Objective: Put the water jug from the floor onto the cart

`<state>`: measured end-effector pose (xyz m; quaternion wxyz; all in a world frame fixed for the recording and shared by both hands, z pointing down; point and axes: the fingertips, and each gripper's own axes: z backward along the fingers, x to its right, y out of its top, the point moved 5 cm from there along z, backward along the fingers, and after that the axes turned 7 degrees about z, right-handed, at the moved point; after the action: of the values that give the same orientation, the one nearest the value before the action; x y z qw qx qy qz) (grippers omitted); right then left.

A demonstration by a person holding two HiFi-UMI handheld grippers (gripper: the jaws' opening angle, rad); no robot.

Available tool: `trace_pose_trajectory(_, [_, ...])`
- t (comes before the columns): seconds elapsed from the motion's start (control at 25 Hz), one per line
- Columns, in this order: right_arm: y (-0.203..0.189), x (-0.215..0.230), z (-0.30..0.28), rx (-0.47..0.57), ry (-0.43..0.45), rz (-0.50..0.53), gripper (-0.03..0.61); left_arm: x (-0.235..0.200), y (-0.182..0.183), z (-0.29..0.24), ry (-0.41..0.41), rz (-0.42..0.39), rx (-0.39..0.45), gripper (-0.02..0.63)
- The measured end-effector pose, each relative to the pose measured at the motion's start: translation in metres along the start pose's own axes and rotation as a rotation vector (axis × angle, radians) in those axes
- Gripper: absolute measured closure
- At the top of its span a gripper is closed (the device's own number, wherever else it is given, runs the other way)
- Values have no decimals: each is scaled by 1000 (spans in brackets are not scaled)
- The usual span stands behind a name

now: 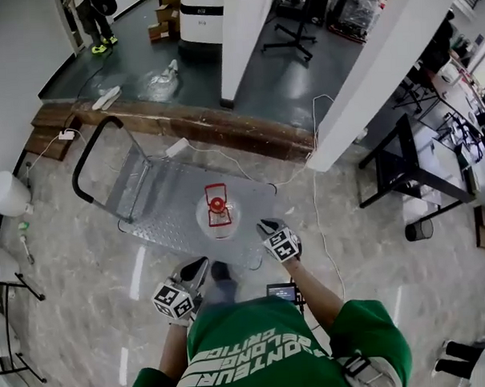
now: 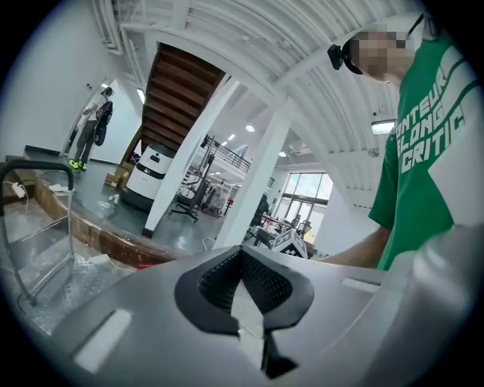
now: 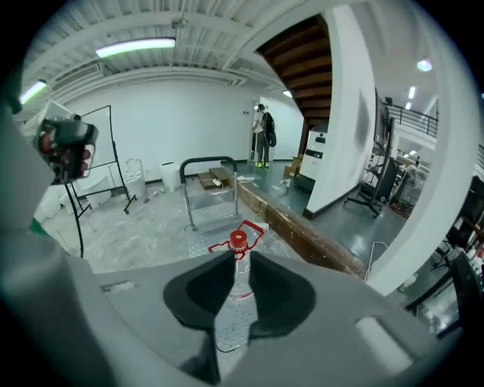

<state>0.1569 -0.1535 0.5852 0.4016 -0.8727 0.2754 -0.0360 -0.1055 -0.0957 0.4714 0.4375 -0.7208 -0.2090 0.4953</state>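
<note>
The clear water jug [image 1: 218, 214], with a red cap and a red handle, stands upright on the metal deck of the platform cart [image 1: 159, 204]. Both grippers are drawn back close to my body, apart from the jug. My right gripper [image 1: 266, 225] hovers just right of the jug and nearer to me. Its jaws stand a narrow gap apart with nothing between them, and the jug [image 3: 237, 246] shows beyond that gap. My left gripper [image 1: 195, 270] is lower left of the jug. Its pads [image 2: 219, 280] meet at the tips and hold nothing.
The cart's black push handle [image 1: 88, 155] rises at its left end. A wooden step [image 1: 223, 127] with white cables [image 1: 317, 185] runs behind the cart. A white pillar [image 1: 381, 70], a black table [image 1: 398, 170], a white machine [image 1: 201, 14] and a standing person [image 1: 95, 23] lie beyond.
</note>
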Motion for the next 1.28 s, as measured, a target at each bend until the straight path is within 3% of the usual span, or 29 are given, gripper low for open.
trace_pose_trajectory(0.04, [-9, -5, 26, 30, -3, -6, 563, 17, -7, 1, -19, -9, -3, 604])
trace_pose_trajectory(0.08, [-19, -12, 51, 55, 1, -15, 584, 35, -16, 3, -39, -15, -10, 604])
trace_pose_trajectory(0.2, [-47, -37, 125, 103, 11, -53, 586, 92, -43, 7, -104, -31, -58, 604])
trace_pose_trajectory(0.36, [-83, -66, 200, 121, -53, -105, 585, 153, -69, 8, -197, -56, -143, 604])
trace_pose_trajectory(0.64, [-116, -121, 285, 154, -189, -199, 584, 210, -82, 12, -344, -124, -221, 604])
trace_pose_trajectory(0.8, [-112, -157, 307, 171, -228, -235, 586, 217, -79, 31, -386, -144, -208, 604])
trace_pose_trajectory(1.0, [-73, -220, 321, 209, -286, -209, 584, 198, -80, 83, -442, -118, -213, 604])
trace_pose_trajectory(1.16, [-42, -283, 321, 207, -354, -196, 584, 178, -82, 151, -506, -118, -223, 604])
trace_pose_trajectory(1.28, [-21, -345, 309, 207, -357, -216, 584, 155, -87, 218, -519, -116, -221, 604])
